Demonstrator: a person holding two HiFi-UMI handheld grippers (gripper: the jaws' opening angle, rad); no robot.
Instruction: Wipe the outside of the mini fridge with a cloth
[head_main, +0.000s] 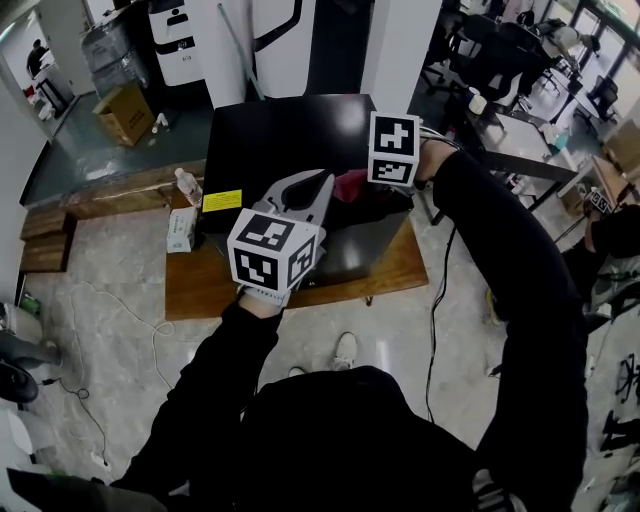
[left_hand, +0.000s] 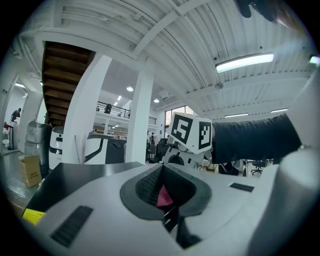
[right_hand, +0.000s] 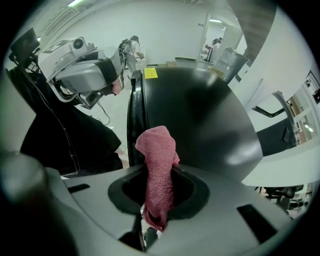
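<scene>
Right gripper (right_hand: 159, 167): jaws clamped on the pink cloth (right_hand: 160, 150), held at the top front edge of the black mini fridge (head_main: 290, 130), frame centre. Left gripper (left_hand: 161, 172) just beside it: jaws together, with an unidentifiable pink sliver between them. The fridge sits on a low wooden counter (head_main: 395, 270).

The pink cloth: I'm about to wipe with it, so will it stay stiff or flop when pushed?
Probably floppy: the pink cloth bunches and folds over above the jaws of the right hand-held gripper. Its nubbly weave suggests it is light and grips rather than slips. Pushed on the mini fridge, it would likely crumple.
</scene>
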